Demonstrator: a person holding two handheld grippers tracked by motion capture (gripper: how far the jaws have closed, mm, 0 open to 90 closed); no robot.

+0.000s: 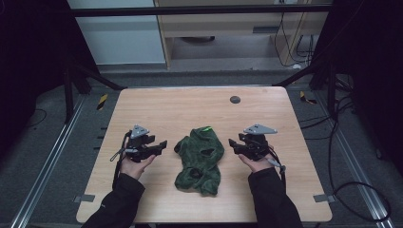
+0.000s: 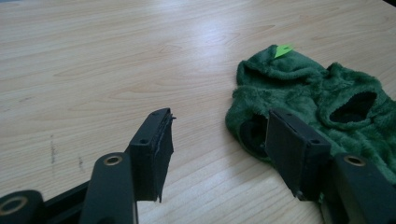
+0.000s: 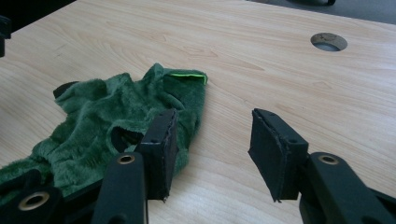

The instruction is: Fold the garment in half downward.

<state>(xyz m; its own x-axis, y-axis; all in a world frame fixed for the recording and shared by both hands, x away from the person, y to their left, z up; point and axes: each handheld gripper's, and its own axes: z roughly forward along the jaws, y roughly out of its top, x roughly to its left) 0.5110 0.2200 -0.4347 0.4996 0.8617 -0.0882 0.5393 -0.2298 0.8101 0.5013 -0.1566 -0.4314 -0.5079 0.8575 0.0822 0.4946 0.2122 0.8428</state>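
A small dark green fleece garment with a bright green tag lies crumpled in the middle of the wooden table. My left gripper sits just left of it, open, jaws pointing toward the cloth with nothing between them. In the left gripper view the garment lies ahead and to the right of the left gripper, partly behind the right jaw. My right gripper is just right of the cloth, also open and holding nothing. In the right gripper view the garment spreads behind the left jaw of the right gripper.
A round cable hole sits in the table near its far edge, also seen as the hole in the right gripper view. Cables trail on the floor at the right. Metal frame rails flank the table.
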